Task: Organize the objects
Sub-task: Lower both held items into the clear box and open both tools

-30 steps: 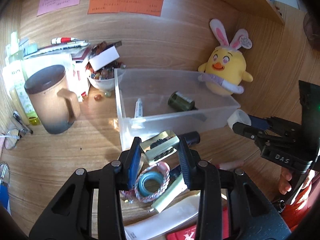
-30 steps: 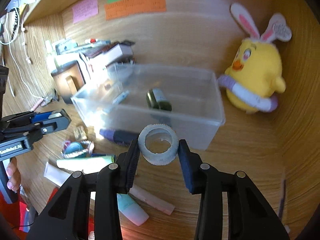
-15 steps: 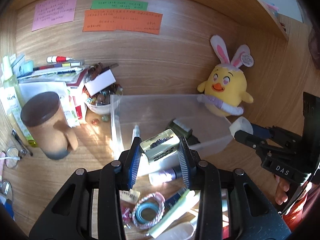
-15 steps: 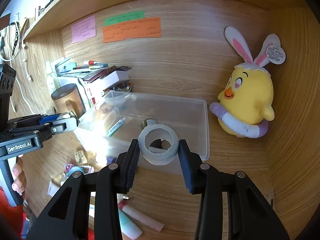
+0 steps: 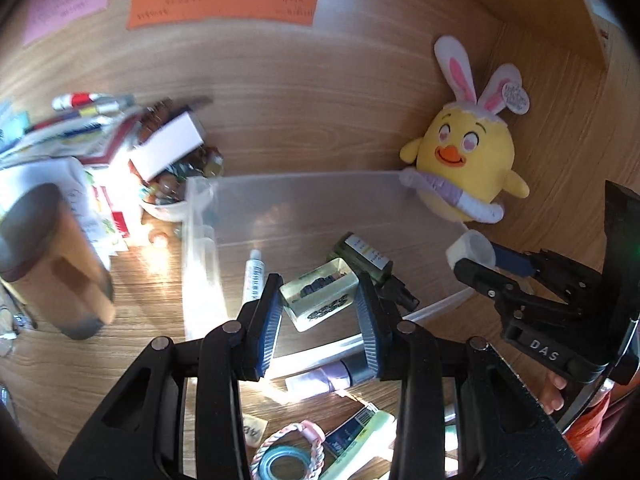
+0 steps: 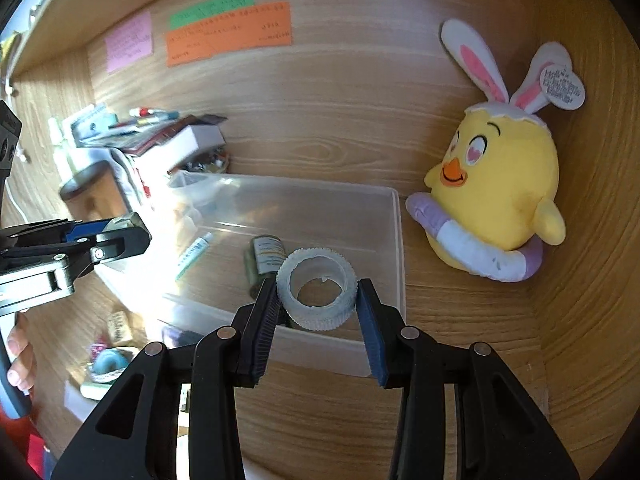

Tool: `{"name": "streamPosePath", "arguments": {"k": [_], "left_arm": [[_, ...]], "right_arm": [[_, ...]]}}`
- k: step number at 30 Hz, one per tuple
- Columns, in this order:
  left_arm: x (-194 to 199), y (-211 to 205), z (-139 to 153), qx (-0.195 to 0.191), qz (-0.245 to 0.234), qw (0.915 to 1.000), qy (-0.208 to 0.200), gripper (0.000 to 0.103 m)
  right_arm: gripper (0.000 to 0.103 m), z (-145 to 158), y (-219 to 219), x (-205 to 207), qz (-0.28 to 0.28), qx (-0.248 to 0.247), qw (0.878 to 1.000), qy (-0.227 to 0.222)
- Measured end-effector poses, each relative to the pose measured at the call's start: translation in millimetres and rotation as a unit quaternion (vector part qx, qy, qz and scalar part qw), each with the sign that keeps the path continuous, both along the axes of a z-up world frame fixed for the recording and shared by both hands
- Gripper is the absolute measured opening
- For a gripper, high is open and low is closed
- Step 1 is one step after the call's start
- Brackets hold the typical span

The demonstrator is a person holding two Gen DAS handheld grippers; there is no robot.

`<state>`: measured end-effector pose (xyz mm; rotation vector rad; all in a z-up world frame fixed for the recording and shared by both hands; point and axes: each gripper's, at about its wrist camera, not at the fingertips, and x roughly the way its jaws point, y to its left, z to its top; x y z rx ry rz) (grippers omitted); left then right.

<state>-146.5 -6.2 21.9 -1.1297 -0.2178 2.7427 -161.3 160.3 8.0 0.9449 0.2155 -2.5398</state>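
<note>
Both grippers carried their finds over the clear bin (image 5: 208,216), ready to drop them in.

The left gripper (image 5: 318,300) pinched a clear resin block (image 5: 318,296) at lower centre, jaws partly closed on it; the right gripper (image 6: 316,300) clamped a white ribbed ring (image 6: 316,292) likewise — each poised above the bin's interior. A second earlier both hung before the near wall — the clutter beneath, bracelet (image 5: 288,452) included, has slid toward the frame's bottom.
</note>
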Motion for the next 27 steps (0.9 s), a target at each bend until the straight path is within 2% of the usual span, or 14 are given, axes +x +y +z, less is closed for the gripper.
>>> {"name": "streamPosePath", "arguments": {"k": [9,14,22,24,25,26,27], "left_arm": [[-22.8,8.5,-14.6,-0.027,0.001,0.9994,-0.022,0.036],[-28.2,8.2,-26.1,-0.024,0.001,0.9991,-0.035,0.036],[-28.9,13.7,-29.2,-0.026,-0.011,0.9987,-0.041,0.036],[-27.0,14.0,-27.1,-0.029,-0.014,0.9988,-0.038,0.038],[-25.0,14.2,-25.1,-0.031,-0.014,0.9988,-0.034,0.039],[-23.2,14.0,-23.3,-0.032,-0.014,0.9989,-0.031,0.042],[-21.2,13.8,-21.3,-0.033,-0.014,0.9990,-0.028,0.046]], "right_arm": [[0.036,-13.9,-11.3,-19.8,-0.005,0.017,1.000,-0.021],[0.036,-17.6,-11.3,-25.6,-0.010,0.016,0.999,-0.029],[0.037,-19.5,-13.8,-29.2,-0.011,0.012,0.999,-0.035],[0.041,-19.4,-13.7,-29.0,-0.017,0.013,0.999,-0.037],[0.048,-19.0,-13.4,-28.6,-0.018,0.013,0.999,-0.036],[0.053,-18.3,-13.1,-27.6,-0.018,0.011,0.999,-0.035],[0.054,-17.6,-13.3,-26.4,-0.016,0.009,0.999,-0.034]]}}
